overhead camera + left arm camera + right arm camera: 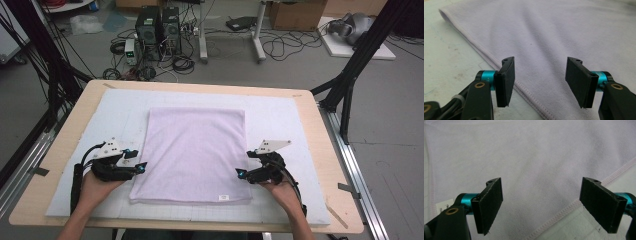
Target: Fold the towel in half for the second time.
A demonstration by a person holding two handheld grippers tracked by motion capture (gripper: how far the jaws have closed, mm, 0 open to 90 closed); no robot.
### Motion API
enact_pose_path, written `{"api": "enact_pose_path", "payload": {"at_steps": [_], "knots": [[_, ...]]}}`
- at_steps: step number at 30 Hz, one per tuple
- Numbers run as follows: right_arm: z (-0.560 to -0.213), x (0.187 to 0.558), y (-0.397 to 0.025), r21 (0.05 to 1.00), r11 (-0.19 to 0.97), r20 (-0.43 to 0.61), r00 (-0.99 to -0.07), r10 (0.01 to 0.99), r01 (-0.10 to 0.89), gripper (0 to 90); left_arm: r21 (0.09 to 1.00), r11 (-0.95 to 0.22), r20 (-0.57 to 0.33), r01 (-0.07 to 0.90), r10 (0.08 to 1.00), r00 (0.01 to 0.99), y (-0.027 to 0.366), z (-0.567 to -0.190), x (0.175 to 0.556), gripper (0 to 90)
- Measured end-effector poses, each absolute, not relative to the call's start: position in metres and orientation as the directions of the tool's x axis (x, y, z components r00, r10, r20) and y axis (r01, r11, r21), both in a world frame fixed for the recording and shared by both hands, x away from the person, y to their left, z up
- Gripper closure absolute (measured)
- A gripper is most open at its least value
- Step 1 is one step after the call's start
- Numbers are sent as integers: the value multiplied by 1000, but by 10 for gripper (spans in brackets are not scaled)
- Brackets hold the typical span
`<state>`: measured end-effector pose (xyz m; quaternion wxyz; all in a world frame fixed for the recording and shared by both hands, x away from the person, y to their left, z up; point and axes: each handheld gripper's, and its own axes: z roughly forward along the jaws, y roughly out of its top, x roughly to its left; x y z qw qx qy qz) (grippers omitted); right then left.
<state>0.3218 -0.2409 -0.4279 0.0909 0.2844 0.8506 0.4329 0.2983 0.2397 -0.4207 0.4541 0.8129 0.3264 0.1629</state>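
Nearest the camera in the high view, two forearms come up from the bottom edge, each hand holding one gripper at a side of the towel [194,154].

One towel lies flat on a white mat [280,120] that covers the wooden table [70,135]. It is pale lilac, folded into a neat upright rectangle, with a stitched hem along its edges and a small white label [223,197] near its front right corner. In the left gripper view its surface looks soft and smooth, the hem running slantwise under the jaws.

On the left, the left gripper [142,167] rests just beside the towel's left edge near the front corner. Its jaws are spread wide with nothing between them, straddling the hem above the cloth.

On the right, the right gripper [240,173] sits at the towel's right edge, level with the other. Its jaws are spread wider apart, empty, with the hem passing between them and the label [443,206] off to one side.
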Motion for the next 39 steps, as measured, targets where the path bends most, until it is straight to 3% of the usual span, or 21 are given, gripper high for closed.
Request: {"api": "enact_pose_path", "payload": {"at_steps": [14, 29, 35, 39], "knots": [[-417, 379, -250, 773, 428, 135, -780, 610, 469, 167, 839, -351, -49, 416, 711, 701, 237, -410, 351, 433], [-368, 446, -249, 764, 469, 28, -749, 662, 443, 223, 836, -325, -40, 443, 768, 639, 245, -372, 422, 492], [-384, 461, -249, 737, 471, 44, -730, 682, 485, 261, 812, -310, -69, 494, 790, 609, 246, -387, 438, 493], [-403, 467, -245, 720, 476, 39, -714, 699, 506, 312, 790, -311, -66, 529, 814, 577, 242, -400, 445, 551]]}}
